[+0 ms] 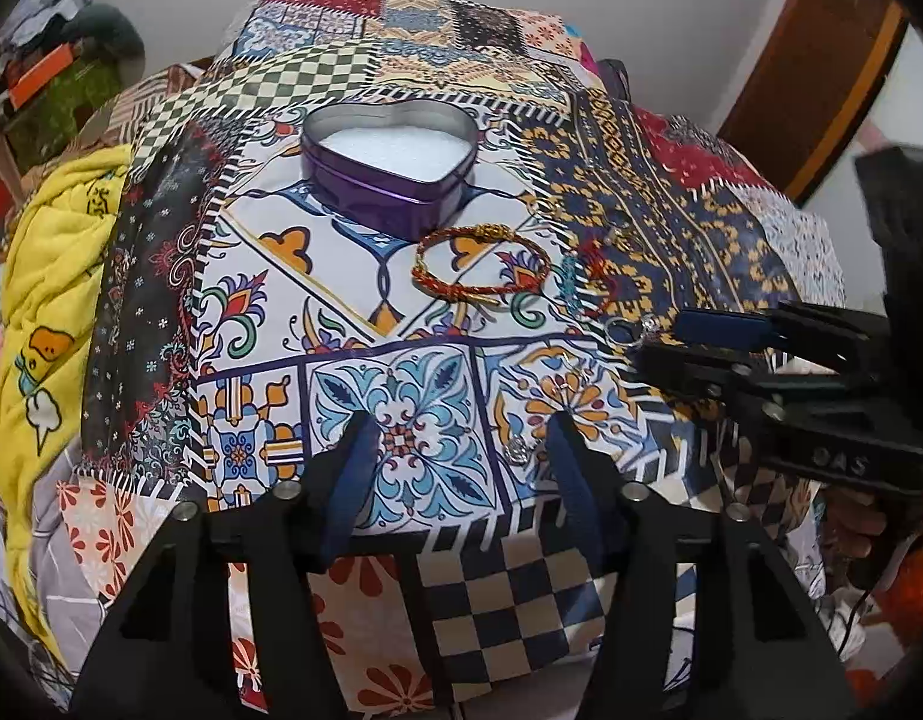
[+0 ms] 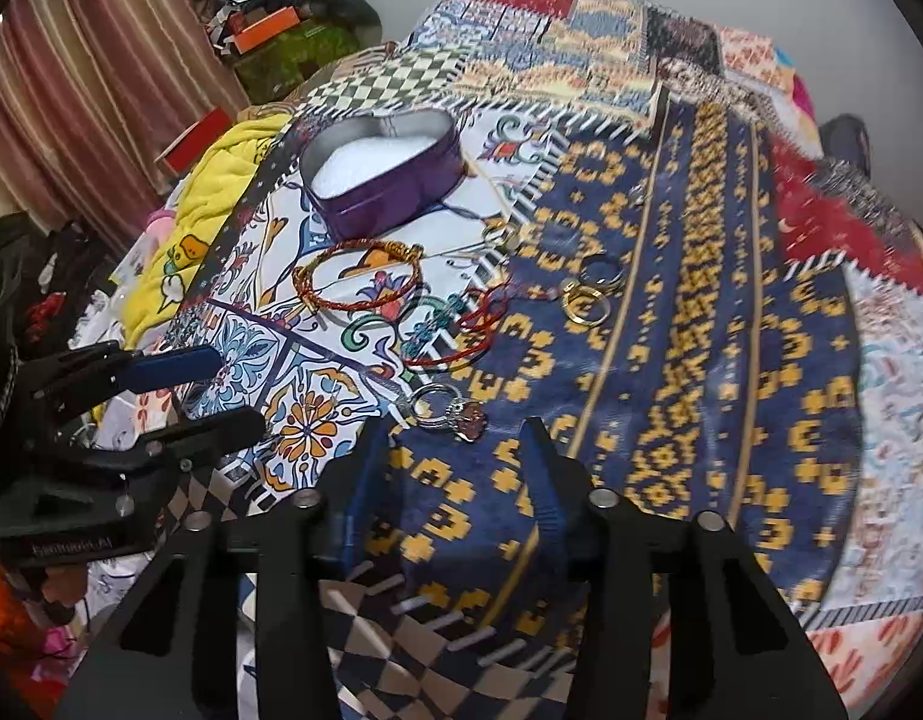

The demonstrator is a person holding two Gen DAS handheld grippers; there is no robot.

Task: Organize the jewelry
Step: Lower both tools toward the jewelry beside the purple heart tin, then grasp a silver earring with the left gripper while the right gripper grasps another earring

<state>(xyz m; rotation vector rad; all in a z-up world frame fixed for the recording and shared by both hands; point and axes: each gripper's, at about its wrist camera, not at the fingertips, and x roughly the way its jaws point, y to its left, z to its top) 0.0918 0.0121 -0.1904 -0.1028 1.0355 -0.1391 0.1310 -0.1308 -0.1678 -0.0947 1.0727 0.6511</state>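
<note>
Surface: we see a patchwork cloth filling mid-frame.
Tin: heart-shaped purple tin, upper centre, open.
Ring: silver ring, just beyond right hand-held gripper, jaws wide.
Left hand-held gripper: wide, empty.
Room: striped curtain, upper left.

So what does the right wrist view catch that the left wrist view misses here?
Only the right wrist view shows the gold rings on the blue-and-yellow patch, the striped curtain, and the left tool from the side. Only the left wrist view shows the brown wooden frame and the right tool. Both show the heart-shaped purple tin, the red-and-gold bracelet and the silver ring.
</note>
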